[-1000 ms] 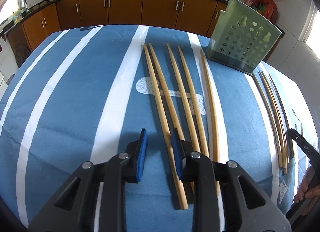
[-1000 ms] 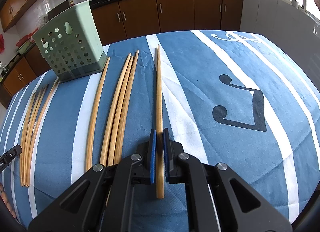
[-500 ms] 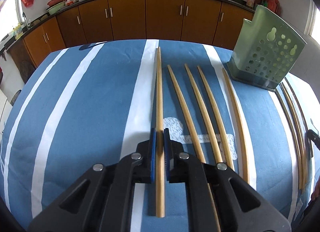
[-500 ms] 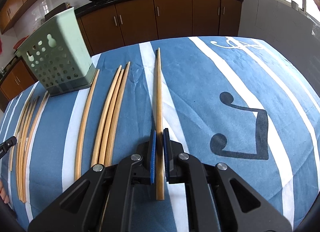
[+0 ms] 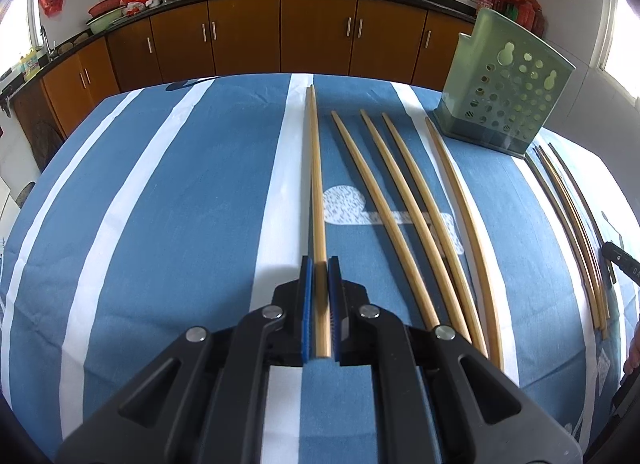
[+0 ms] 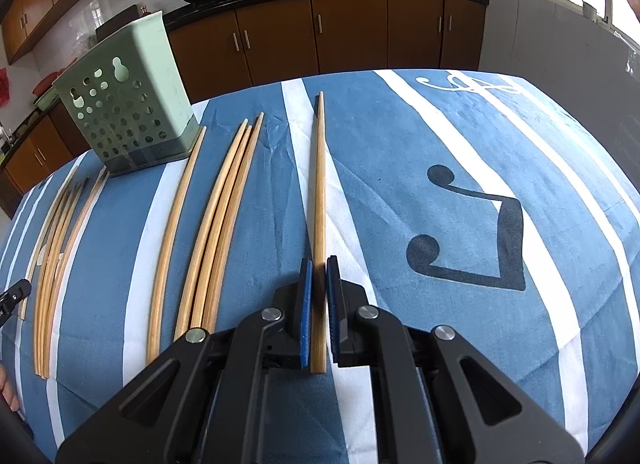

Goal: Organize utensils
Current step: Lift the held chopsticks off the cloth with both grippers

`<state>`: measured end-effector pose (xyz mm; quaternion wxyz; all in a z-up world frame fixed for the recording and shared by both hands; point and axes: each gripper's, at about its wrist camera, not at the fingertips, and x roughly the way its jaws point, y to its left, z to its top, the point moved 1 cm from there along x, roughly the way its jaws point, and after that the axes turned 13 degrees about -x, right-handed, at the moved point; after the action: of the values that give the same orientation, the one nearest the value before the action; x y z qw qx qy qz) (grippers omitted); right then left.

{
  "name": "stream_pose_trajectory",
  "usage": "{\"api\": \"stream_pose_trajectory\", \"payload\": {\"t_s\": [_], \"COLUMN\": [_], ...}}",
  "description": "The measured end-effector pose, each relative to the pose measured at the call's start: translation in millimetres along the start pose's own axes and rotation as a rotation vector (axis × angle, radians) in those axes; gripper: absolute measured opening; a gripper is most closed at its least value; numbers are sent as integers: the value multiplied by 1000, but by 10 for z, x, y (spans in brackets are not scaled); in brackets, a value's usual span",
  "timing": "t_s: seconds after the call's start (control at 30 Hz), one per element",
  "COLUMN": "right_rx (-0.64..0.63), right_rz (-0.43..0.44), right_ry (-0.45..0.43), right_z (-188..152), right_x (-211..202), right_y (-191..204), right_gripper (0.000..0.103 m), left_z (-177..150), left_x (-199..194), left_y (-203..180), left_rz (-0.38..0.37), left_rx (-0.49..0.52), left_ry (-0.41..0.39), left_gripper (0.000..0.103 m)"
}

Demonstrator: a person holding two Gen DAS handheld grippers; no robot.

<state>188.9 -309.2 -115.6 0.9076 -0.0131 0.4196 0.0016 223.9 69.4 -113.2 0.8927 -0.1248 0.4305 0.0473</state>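
Left wrist view: the left gripper (image 5: 320,268) pinches 1 long pale wooden chopstick (image 5: 317,184) between its blue pads above the blue-and-white striped tablecloth (image 5: 160,204); 4 more chopsticks (image 5: 404,204) lie to its right, near the perforated green plastic utensil holder (image 5: 504,100). Right wrist view: the right gripper (image 6: 319,268) likewise clamps a single wooden chopstick (image 6: 319,192), with that holder (image 6: 128,104) standing far left.

Pale wooden chopsticks (image 5: 404,200) (lengthwise, side by side) beside green holder (image 5: 504,100)
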Motion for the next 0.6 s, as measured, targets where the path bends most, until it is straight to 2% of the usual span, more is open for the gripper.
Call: {"api": "stream_pose_trajectory", "payload": {"t_s": [0.27, 0.33, 0.6], "right_rx": [3, 5, 24], "right_rz": [27, 27, 17], "right_ry": [-8, -43, -195], "right_z": [-57, -43, 150], "right_x": [-70, -176, -648], "right_y": [-30, -51, -180], "right_gripper": [8, 8, 8], "left_z": [-104, -95, 152], "left_x": [-76, -117, -648], "left_y": [15, 25, 68], "left_rz": [25, 35, -8], "left_rx": [21, 23, -15], "left_ry": [-1, -1, -151], "left_gripper": [8, 8, 8]}}
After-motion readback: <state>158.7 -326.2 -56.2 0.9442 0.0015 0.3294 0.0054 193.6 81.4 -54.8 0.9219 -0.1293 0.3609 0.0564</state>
